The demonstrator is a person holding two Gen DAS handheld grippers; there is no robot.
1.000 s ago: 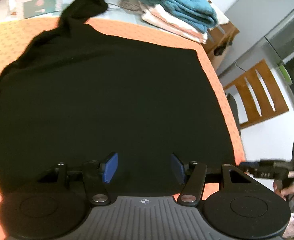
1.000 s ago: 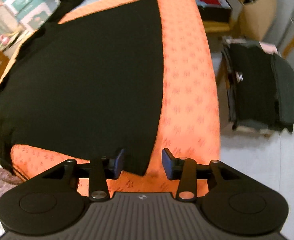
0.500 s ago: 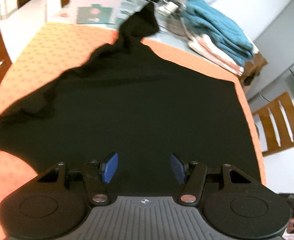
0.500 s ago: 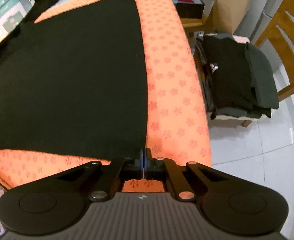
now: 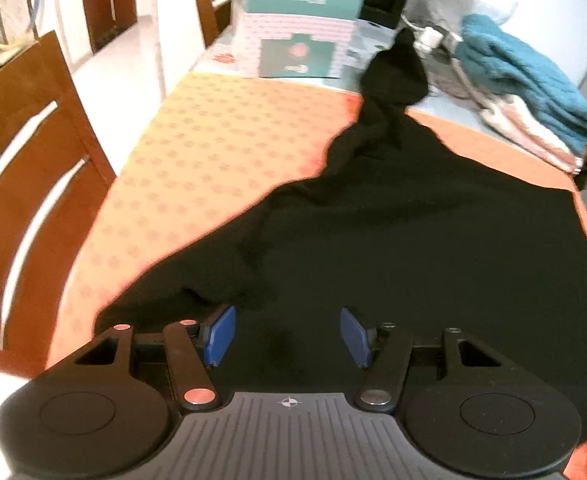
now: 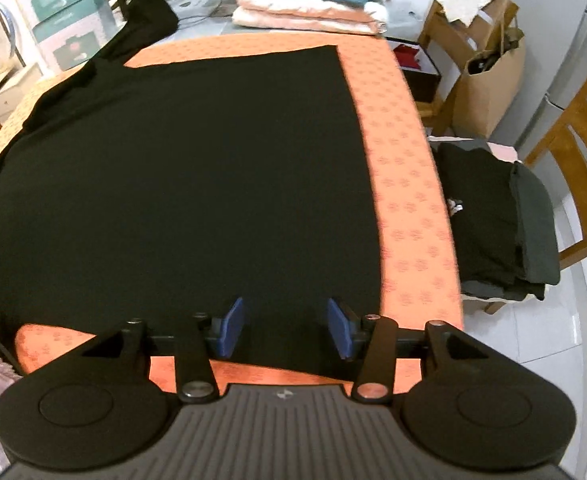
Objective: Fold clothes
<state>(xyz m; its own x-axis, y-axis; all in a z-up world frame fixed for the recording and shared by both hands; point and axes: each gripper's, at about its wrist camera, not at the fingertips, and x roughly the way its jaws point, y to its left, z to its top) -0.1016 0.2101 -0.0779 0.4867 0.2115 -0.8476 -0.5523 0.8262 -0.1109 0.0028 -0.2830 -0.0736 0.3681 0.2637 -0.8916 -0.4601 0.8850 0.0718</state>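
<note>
Tongs both gape, holding nothing: right gripper [image 6: 283, 330] straddles the black garment's [image 6: 181, 184] near hem by the table's [image 6: 409, 184] right corner; left gripper [image 5: 287, 336] hovers over its rumpled left side, sleeve trailing toward the far edge.

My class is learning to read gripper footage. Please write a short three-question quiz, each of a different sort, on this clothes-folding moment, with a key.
1. True or false: the right gripper has its jaws shut on the black garment.
2. Multiple choice: what lies on top of the folded stack at the table's far end? A. a teal knit B. a red towel C. a white cap
3. Fill in: the garment lies on an ______ cloth.

Key: 1 false (both the right and the left gripper are open); 2 A; 3 orange.
</note>
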